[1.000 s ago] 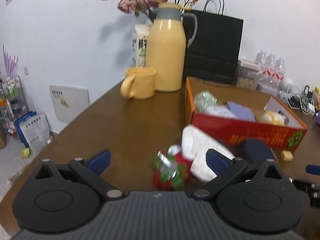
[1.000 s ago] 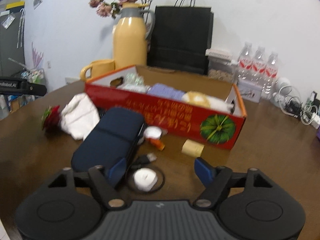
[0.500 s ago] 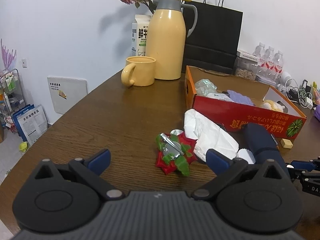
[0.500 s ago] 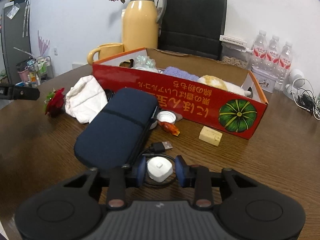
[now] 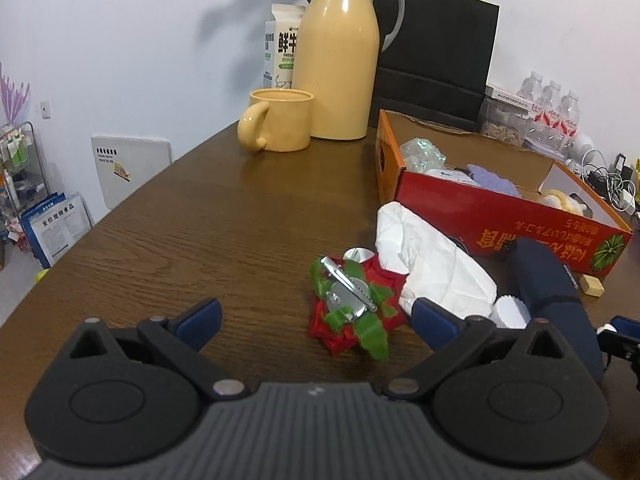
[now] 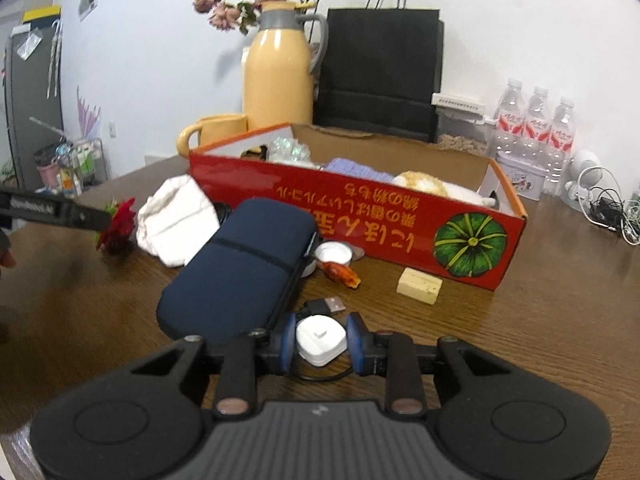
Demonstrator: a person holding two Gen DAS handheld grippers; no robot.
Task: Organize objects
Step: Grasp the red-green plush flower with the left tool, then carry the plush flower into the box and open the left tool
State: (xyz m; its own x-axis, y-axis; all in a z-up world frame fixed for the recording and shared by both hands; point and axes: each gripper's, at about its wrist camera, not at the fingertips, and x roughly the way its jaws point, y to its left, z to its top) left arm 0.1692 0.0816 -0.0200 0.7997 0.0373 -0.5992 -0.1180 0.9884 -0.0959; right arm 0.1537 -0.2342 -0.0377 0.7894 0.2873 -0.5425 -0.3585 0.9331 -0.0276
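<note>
1. Your right gripper, bottom centre of its view: jaws have just closed in and now pinch the white charger, black cable looped beneath.
2. Navy case lies just left of it, mid-frame.
3. Red box sits behind, centre to right.
4. Your left gripper: jaws spread wide, nothing between the pads.
5. Red-green bow lies ahead of them, lower centre, touching the white cloth at its right.

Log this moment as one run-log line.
right gripper: shut on white charger, on table | left gripper: open, over red flower clip | red box: partly filled
</note>
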